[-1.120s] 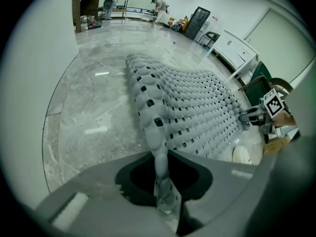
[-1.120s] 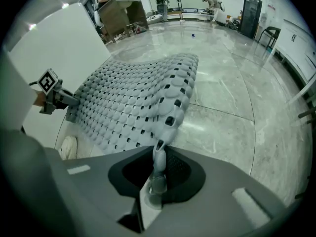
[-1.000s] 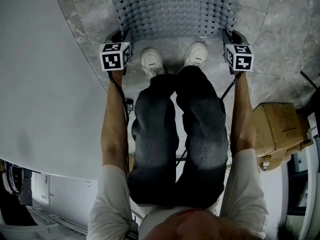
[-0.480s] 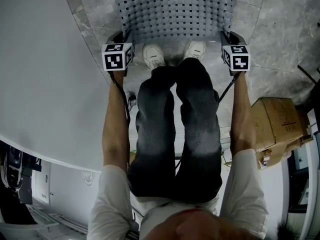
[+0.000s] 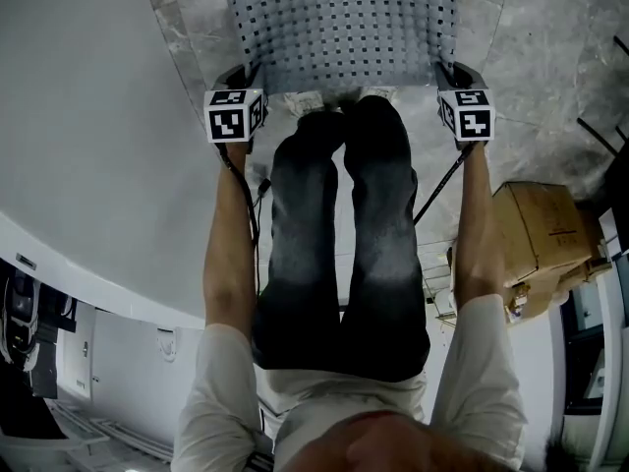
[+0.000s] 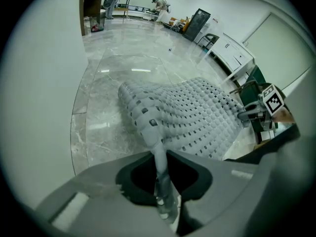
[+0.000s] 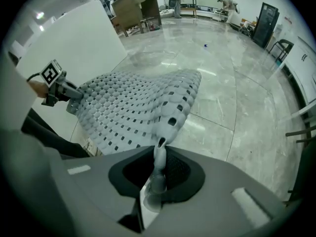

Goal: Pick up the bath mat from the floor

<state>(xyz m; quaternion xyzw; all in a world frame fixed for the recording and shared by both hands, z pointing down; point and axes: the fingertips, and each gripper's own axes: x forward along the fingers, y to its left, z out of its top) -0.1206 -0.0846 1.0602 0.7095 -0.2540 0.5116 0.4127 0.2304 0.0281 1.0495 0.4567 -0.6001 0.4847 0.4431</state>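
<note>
The bath mat is a pale grey bubbled sheet with rows of square holes, stretched between both grippers over the marble floor. My left gripper is shut on its near left corner. My right gripper is shut on its near right corner. In the left gripper view the mat runs from the jaws out to the far gripper. In the right gripper view the mat sags in the middle, its corner pinched between the jaws. The mat's near edge covers the person's shoes.
A large white curved surface fills the left of the head view. A cardboard box lies at the right. The person's dark trouser legs stand between the arms. Grey marble floor spreads beyond; distant furniture and people stand far back.
The mat's near edge has come toward the person and now covers the white shoes. Both grippers kept their hold and stayed at about the same place in the view.
</note>
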